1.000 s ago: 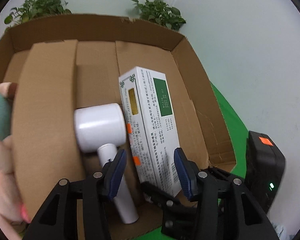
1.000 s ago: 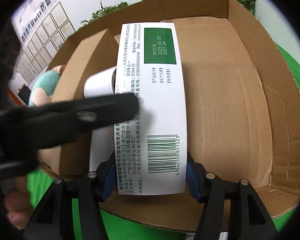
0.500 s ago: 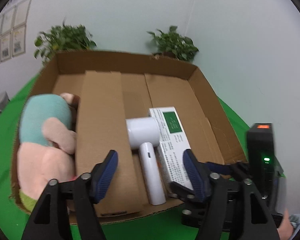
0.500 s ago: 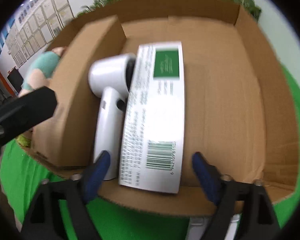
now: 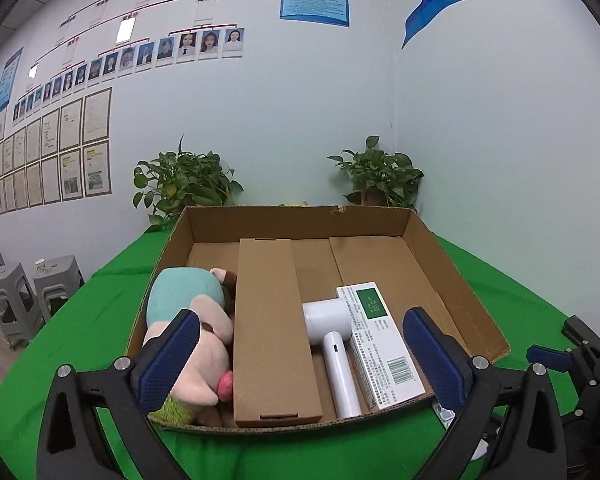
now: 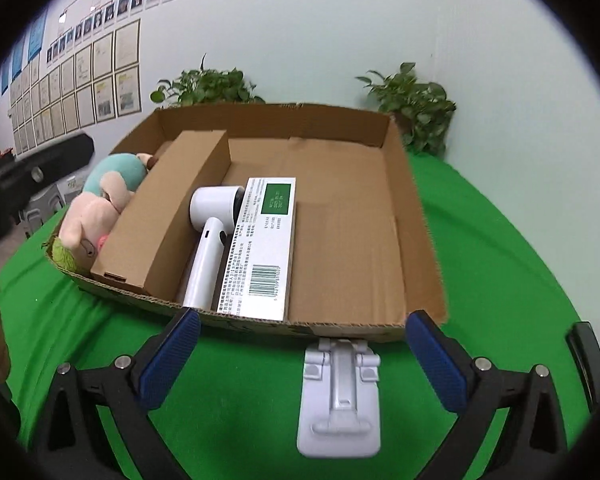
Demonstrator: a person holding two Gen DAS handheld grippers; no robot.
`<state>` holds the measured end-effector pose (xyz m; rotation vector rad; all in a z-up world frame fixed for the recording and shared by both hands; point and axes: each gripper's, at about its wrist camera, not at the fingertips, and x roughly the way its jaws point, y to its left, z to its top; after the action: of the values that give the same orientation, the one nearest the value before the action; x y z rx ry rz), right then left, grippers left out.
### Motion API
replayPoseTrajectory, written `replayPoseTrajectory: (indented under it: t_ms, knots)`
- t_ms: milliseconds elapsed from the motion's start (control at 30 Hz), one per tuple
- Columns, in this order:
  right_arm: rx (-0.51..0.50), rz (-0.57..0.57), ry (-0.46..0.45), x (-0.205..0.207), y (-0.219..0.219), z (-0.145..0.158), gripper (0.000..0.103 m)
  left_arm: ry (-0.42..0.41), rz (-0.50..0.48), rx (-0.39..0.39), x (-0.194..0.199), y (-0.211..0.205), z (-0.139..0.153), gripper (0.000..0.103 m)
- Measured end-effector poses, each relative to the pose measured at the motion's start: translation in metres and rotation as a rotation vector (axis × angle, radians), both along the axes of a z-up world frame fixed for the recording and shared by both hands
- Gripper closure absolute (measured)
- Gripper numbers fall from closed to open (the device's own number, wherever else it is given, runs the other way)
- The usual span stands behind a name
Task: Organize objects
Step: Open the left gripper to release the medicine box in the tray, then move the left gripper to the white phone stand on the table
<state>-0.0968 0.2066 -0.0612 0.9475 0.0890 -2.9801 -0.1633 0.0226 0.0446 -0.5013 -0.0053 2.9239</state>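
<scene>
A shallow cardboard tray [image 5: 452, 276] [image 6: 416, 216] lies on the green table. In it lie a plush toy [image 5: 196, 320] [image 6: 96, 204], a long brown carton [image 5: 270, 320] [image 6: 168, 208], a white hair dryer [image 5: 334, 344] [image 6: 208, 232] and a white medicine box with a green label [image 5: 380, 344] [image 6: 264, 248]. My left gripper [image 5: 300, 356] hovers before the tray's near edge, its jaws opening wide with nothing held. My right gripper [image 6: 302, 356] hangs over the cloth in front of the tray, jaws opening, empty. A white folding stand [image 6: 340, 396] lies flat between its fingers, untouched.
Two potted plants [image 5: 184, 184] [image 5: 380, 176] stand behind the tray against the wall. Grey stools [image 5: 12, 296] stand off the table's left side. The right gripper's black body [image 5: 580, 360] shows at the right edge of the left wrist view.
Both grippers let go of the medicine box, opened wide and drew back and up out of the tray. The box now lies flat beside the hair dryer.
</scene>
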Motion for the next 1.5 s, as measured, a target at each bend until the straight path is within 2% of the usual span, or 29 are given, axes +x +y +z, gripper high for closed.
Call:
replayPoseTrajectory:
  t_ms: [33,167,400,667,900,967,1000,1033,1067,1100,1167,1267,1300,1333,1367,1400,1433,1500]
  knots:
    - [-0.007,-0.001,0.004,-0.006,-0.002,0.001,0.001,-0.001,0.002,0.001,0.003,0.000,-0.001,0.000]
    - [-0.037,-0.008,0.036,0.012,0.004,0.007,0.001,0.008,0.004,-0.018,0.018,0.003,-0.002,0.000]
    - [-0.064,0.038,0.056,0.022,0.006,0.013,0.001,0.000,0.023,-0.013,0.038,0.010,-0.014,0.000]
    - [-0.058,0.058,0.068,0.022,0.004,0.012,0.002,-0.053,0.015,-0.030,0.040,0.016,-0.026,0.000]
    - [-0.062,0.060,0.067,0.024,0.006,0.011,0.003,-0.040,0.032,-0.031,0.040,0.016,-0.030,0.000]
    - [-0.056,0.062,0.065,0.024,0.006,0.010,0.010,-0.031,0.048,-0.031,0.041,0.016,-0.030,0.001]
    - [-0.047,0.058,0.064,0.024,0.006,0.009,0.027,-0.030,0.045,-0.028,0.040,0.016,-0.030,0.003]
    - [-0.037,0.048,0.059,0.023,0.006,0.008,0.054,-0.025,0.042,-0.028,0.040,0.016,-0.031,0.007]
    - [-0.024,0.029,0.048,0.022,0.006,0.005,0.070,-0.022,0.047,-0.035,0.040,0.016,-0.031,0.035]
    - [-0.020,0.017,0.041,0.021,0.008,0.003,0.096,-0.029,0.052,-0.051,0.038,0.017,-0.032,0.071]
    - [-0.030,0.013,0.040,0.022,0.011,0.001,0.098,-0.071,0.034,-0.057,0.032,0.016,-0.036,0.101]
    - [-0.048,0.023,0.045,0.024,0.015,0.001,0.098,-0.064,0.034,-0.049,0.032,0.014,-0.037,0.099]
    - [-0.056,0.025,0.046,0.024,0.016,0.001,0.093,-0.054,0.043,-0.048,0.032,0.013,-0.037,0.089]
    - [-0.053,0.021,0.045,0.024,0.017,0.000,0.067,-0.053,0.055,-0.039,0.032,0.011,-0.036,0.073]
    - [-0.047,0.016,0.046,0.024,0.018,0.000,0.044,-0.062,0.066,-0.022,0.031,0.008,-0.036,0.015]
    - [-0.051,0.018,0.051,0.024,0.020,-0.001,0.002,-0.062,0.075,-0.006,0.030,0.006,-0.036,0.003]
    - [-0.061,0.023,0.064,0.025,0.022,-0.001,0.001,-0.047,0.085,0.019,0.031,0.001,-0.037,0.002]
    - [-0.062,0.020,0.051,0.024,0.025,-0.003,0.001,-0.063,0.080,0.016,0.027,-0.001,-0.040,0.001]
